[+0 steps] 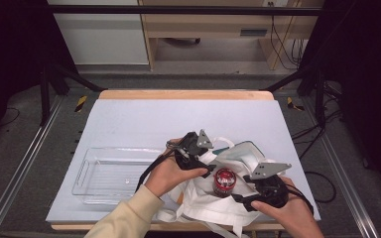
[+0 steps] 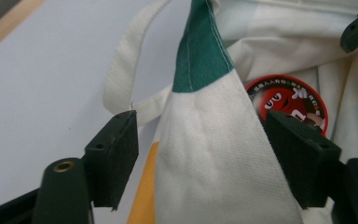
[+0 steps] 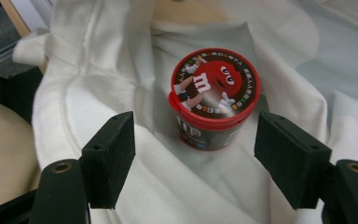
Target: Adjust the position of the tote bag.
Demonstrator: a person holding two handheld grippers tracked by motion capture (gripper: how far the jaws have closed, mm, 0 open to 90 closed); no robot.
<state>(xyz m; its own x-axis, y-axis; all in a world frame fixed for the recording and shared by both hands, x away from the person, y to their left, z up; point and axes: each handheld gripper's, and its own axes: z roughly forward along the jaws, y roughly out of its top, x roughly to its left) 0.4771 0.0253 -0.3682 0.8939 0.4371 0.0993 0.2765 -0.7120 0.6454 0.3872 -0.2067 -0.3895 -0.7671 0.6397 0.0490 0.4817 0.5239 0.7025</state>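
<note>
While the right gripper (image 3: 193, 154) hangs with jaws wide apart and nothing held, a red-lidded candy tub (image 3: 214, 95) stands just beyond them inside a white cloth bag (image 3: 98, 93). Farther off, the left gripper (image 2: 200, 154) straddles the bag's raised edge without pinching. Next, likely: close on the tub.

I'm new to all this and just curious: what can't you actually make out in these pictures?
- Red-lidded tub: its side label, right gripper view, too dark and small to read.
- Left gripper: whether its pads pinch the white cloth bag, left gripper view.
- Bag's near edge, high view: cut off by the frame.
- Clear tray: contents, high view, too faint.
</note>
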